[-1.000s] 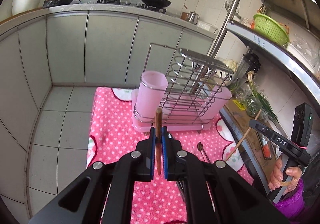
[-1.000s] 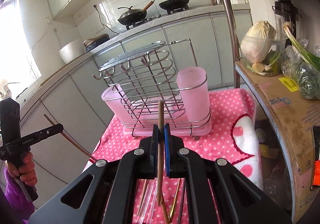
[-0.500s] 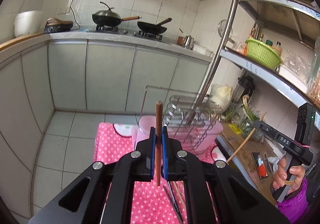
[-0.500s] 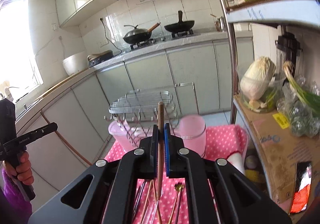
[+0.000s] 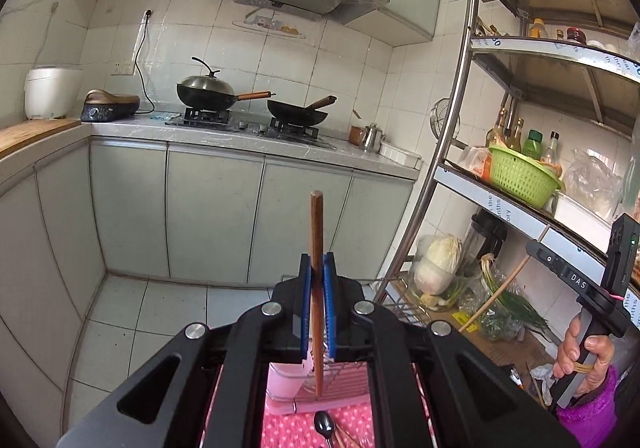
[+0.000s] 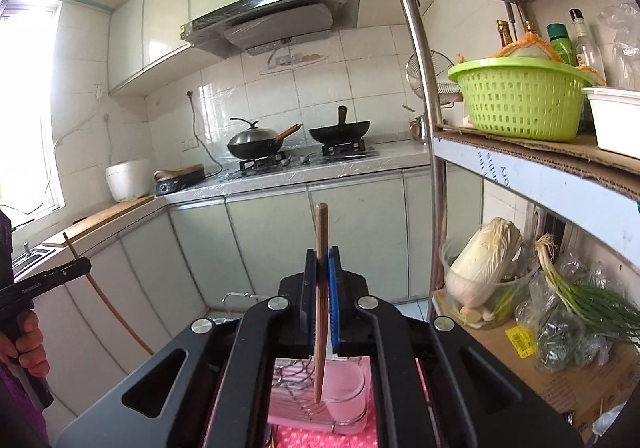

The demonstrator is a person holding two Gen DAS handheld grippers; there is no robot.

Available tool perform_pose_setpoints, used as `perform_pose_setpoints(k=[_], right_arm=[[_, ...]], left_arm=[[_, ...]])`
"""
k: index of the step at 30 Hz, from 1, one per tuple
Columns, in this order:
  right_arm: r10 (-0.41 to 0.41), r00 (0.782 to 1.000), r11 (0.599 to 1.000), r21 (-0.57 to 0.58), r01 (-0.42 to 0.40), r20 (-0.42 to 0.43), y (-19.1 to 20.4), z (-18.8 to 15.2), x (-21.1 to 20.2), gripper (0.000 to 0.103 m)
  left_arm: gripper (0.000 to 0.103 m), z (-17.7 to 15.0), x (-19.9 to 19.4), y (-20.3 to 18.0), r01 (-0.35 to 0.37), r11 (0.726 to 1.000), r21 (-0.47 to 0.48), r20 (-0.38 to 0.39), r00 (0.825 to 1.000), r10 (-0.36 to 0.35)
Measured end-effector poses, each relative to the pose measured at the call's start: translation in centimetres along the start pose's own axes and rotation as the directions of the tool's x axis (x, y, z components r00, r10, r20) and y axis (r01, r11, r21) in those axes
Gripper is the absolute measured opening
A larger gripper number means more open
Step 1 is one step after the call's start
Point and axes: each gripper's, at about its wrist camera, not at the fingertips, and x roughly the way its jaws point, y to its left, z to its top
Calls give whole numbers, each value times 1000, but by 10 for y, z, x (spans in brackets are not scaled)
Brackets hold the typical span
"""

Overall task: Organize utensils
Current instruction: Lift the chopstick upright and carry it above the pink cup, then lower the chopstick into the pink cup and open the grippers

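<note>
My left gripper point(image 5: 317, 268) is shut on a brown wooden chopstick point(image 5: 316, 224) that stands upright between its blue pads. My right gripper point(image 6: 322, 264) is shut on a paler wooden chopstick point(image 6: 321, 232), also upright. Both are raised high above the pink utensil rack. The rack's pink cup point(image 5: 285, 382) shows below the left gripper, and the pink cup point(image 6: 344, 388) with the wire frame point(image 6: 294, 378) shows below the right one. A dark spoon point(image 5: 325, 424) and other utensils lie on the pink dotted cloth point(image 5: 288, 430). The right gripper also shows in the left wrist view point(image 5: 538, 248), the left one in the right wrist view point(image 6: 82, 267).
A steel shelf post point(image 5: 436, 175) rises at the right, with a green basket point(image 6: 516, 103), bottles, a cabbage point(image 6: 484, 260) and spring onions on the shelves. Grey cabinets point(image 5: 212, 207) and a counter with two woks point(image 5: 208, 91) stand behind.
Both grippers have risen and tilted up with their chopsticks. The rack and cloth have dropped from mid-frame to the bottom edge of both views.
</note>
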Motion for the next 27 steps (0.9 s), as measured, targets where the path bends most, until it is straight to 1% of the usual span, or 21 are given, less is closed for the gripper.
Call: perform_pose_setpoints(k=[4, 8, 12, 16, 17, 19, 23, 27], right_arm=[[-16, 1000, 1000, -6, 16, -2, -5, 5, 18, 6], [-32, 999, 999, -30, 31, -37, -6, 3, 42, 6], [-35, 992, 999, -24, 33, -123, -12, -10, 74, 6], [-29, 977, 1000, -7, 28, -213, -20, -27, 101, 6], [-26, 973, 1000, -4, 26, -231, -20, -31, 105, 6], [-10, 957, 1000, 11, 13, -289, -22, -41, 119, 6], [3, 927, 1000, 29, 8, -376, -25, -59, 143, 6], [7, 909, 1000, 29, 6, -416, -21, -67, 155, 6]], left_arm=[[5, 8, 19, 1, -16, 1000, 4, 8, 1000, 16], [5, 9, 43, 7, -37, 999, -4, -12, 999, 37], [5, 6, 71, 15, -49, 999, -13, -55, 997, 49], [5, -5, 100, 22, -56, 998, -10, -121, 991, 54], [5, -9, 108, 24, -56, 998, -9, -142, 988, 54], [5, -16, 122, 26, -54, 998, -10, -183, 982, 52], [5, -33, 152, 31, -55, 998, -19, -276, 960, 48], [5, -47, 175, 34, -64, 998, -17, -335, 940, 55]])
